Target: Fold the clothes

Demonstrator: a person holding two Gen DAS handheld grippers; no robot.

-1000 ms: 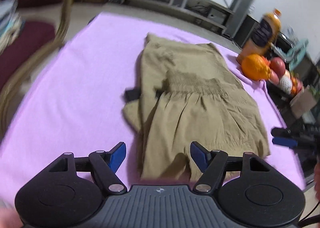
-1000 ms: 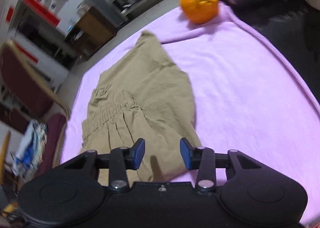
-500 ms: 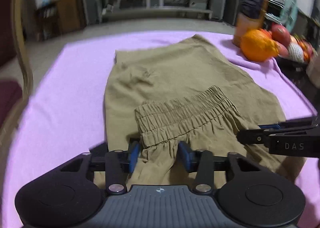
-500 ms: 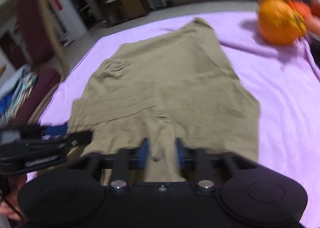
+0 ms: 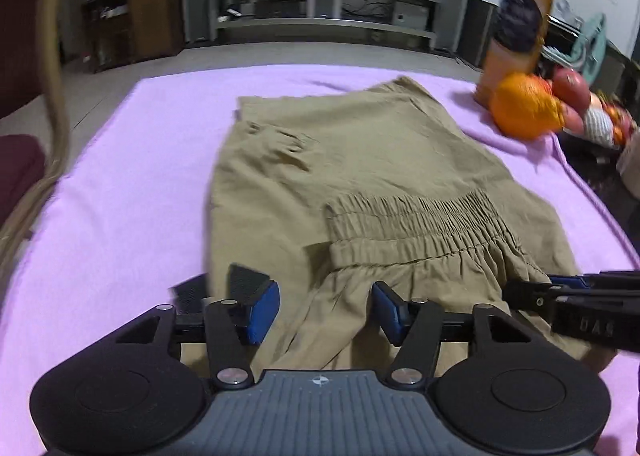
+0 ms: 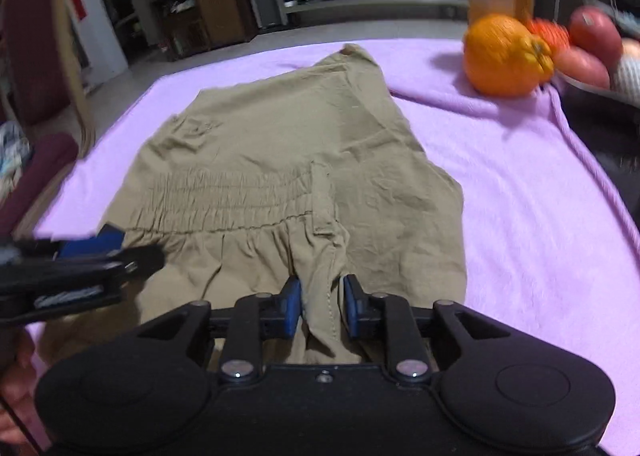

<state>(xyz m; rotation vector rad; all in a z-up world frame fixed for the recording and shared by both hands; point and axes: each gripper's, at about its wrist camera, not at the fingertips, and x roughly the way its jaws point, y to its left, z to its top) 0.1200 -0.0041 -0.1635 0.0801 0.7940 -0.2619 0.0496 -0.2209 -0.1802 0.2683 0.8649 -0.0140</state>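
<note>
**A:** so where are the khaki trousers (image 5: 360, 175) sitting right now?

**B:** they're lying folded over on the purple cloth (image 5: 132, 183) covering the table, filling the middle of both views, elastic waistband (image 5: 416, 223) running across the centre. The near edge is bunching up right at the bottom of the frame, in front of both tools.

**A:** and the tools?

**B:** the left tool (image 5: 324, 310) is opening, blue pads wide apart now, with a ridge of fabric lying loose between them and touching neither. Half a second ago those pads were pinching in close on that same fold. The right tool (image 6: 322, 306) is opening too, but it's staying narrow, and a seamed fold is still standing up between its pads. Looks like the pads are only just off the cloth, hard to call.

**A:** anything else changing?

**B:** a second back both views were skewed, trousers running diagonally; now they're sitting square on. The right tool is poking in at the lower right of the left view (image 5: 576, 300), and the left one at the lower left of the right view (image 6: 80, 268). The orange (image 6: 506, 55), the apples (image 6: 592, 35) and the juice bottle (image 5: 516, 27) are holding their spot at the upper right.
</note>
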